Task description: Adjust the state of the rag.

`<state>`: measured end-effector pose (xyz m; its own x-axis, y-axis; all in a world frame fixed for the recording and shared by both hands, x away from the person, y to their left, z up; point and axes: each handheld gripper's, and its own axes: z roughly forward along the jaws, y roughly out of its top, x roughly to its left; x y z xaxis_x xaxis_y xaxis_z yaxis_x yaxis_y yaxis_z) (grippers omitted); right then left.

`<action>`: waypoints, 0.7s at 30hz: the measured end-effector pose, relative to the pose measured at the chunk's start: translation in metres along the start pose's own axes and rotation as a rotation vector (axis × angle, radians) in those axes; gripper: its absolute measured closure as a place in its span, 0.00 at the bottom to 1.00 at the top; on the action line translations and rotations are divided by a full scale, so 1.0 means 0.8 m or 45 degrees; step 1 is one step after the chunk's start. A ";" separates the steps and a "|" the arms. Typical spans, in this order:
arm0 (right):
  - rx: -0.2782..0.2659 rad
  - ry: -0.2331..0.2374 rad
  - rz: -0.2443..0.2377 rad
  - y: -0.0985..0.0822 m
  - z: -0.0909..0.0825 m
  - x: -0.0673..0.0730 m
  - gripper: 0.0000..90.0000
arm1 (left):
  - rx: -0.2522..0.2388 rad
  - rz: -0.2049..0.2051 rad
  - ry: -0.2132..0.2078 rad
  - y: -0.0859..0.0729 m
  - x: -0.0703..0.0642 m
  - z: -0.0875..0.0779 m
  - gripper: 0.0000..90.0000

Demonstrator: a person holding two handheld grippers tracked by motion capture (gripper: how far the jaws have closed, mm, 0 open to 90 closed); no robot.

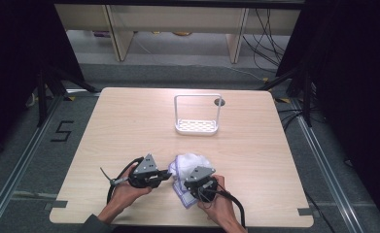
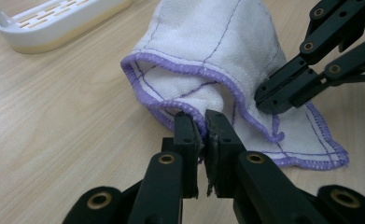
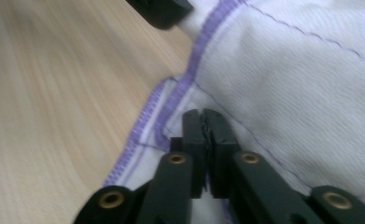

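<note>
A white cloth (image 1: 190, 162) with purple stitched edging lies crumpled near the table's front middle. My left gripper (image 1: 167, 176) comes at it from the left. In the left gripper view that gripper (image 2: 202, 122) is shut on a folded edge of the cloth (image 2: 208, 42). My right gripper (image 1: 186, 189) sits at the cloth's front right. In its own view this gripper (image 3: 203, 116) is shut, its tips pinching a layer of the cloth (image 3: 301, 70) just inside the purple hem. The right gripper (image 2: 270, 100) also appears in the left gripper view, pressed against the cloth.
A white plastic rack (image 1: 197, 127) with a tall wire handle and a slotted base stands upright behind the cloth at mid-table; its corner (image 2: 54, 28) appears in the left gripper view. Light wooden tabletop (image 1: 119, 126) surrounds everything. A small round hole (image 1: 219, 102) sits behind the rack.
</note>
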<state>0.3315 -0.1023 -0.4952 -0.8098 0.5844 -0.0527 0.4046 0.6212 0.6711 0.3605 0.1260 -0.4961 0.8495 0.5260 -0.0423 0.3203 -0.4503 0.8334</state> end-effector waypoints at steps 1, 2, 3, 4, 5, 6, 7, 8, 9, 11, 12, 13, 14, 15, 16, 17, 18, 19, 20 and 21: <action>-0.029 -0.017 0.007 0.001 0.002 0.003 0.84 | 0.014 0.001 -0.002 0.000 0.000 0.000 0.92; -0.017 -0.012 0.012 0.003 0.002 0.009 0.82 | 0.010 -0.003 -0.013 0.000 0.001 0.001 0.92; -0.004 -0.006 -0.014 0.004 0.004 0.012 0.79 | 0.001 -0.003 -0.011 -0.001 0.001 0.001 0.92; -0.003 -0.004 -0.012 0.004 0.007 0.016 0.75 | 0.005 -0.005 -0.011 -0.002 0.002 0.001 0.92; 0.009 -0.008 -0.011 0.005 0.010 0.019 0.73 | -0.005 -0.011 -0.001 -0.003 0.002 0.001 0.92; 0.008 -0.027 -0.004 0.005 0.013 0.021 0.71 | -0.008 -0.019 -0.003 -0.003 0.002 0.002 0.92; 0.029 -0.024 -0.008 0.005 0.014 0.021 0.71 | -0.005 -0.032 -0.006 -0.003 0.002 0.002 0.92; 0.038 -0.071 -0.024 0.004 0.018 0.022 0.71 | 0.021 0.001 0.005 -0.003 0.005 0.000 0.92; 0.021 -0.089 -0.055 0.004 0.022 0.021 0.71 | 0.011 -0.002 0.005 -0.004 0.005 0.000 0.92; 0.032 -0.047 -0.029 0.005 0.021 0.022 0.80 | 0.003 -0.011 -0.006 -0.004 0.005 0.000 0.92; 0.028 -0.047 -0.048 0.005 0.021 0.021 0.86 | 0.011 -0.016 0.001 -0.004 0.005 0.000 0.92; 0.007 -0.063 -0.026 0.003 0.024 0.021 0.89 | 0.017 -0.015 0.008 -0.004 0.006 0.000 0.92; 0.001 -0.044 -0.013 0.002 0.022 0.018 0.93 | 0.007 -0.015 0.008 -0.005 0.006 0.000 0.93; 0.019 -0.057 -0.027 0.002 0.020 0.013 0.94 | 0.002 -0.015 0.001 -0.005 0.007 0.000 0.93; -0.004 -0.020 0.017 0.002 0.018 0.013 0.95 | 0.004 -0.013 -0.003 -0.005 0.007 -0.001 0.93; 0.004 0.011 0.036 0.003 0.015 0.011 0.95 | -0.005 -0.012 0.010 -0.005 0.007 -0.002 0.93; -0.003 0.040 0.068 0.003 0.011 0.008 0.95 | -0.007 -0.020 0.002 -0.005 0.008 -0.003 0.93; -0.015 0.050 0.074 0.004 0.006 0.005 0.95 | -0.005 -0.015 0.020 -0.004 0.008 -0.006 0.93; -0.032 0.066 0.089 0.005 0.000 0.004 0.95 | -0.003 -0.010 0.006 -0.004 0.011 -0.008 0.93; -0.048 0.073 0.066 0.005 -0.006 0.001 0.95 | 0.006 -0.007 0.033 -0.004 0.011 -0.010 0.94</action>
<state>0.3303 -0.1015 -0.4890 -0.8117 0.5836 0.0249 0.4312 0.5699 0.6995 0.3636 0.1380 -0.4943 0.8365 0.5470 -0.0327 0.3271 -0.4505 0.8307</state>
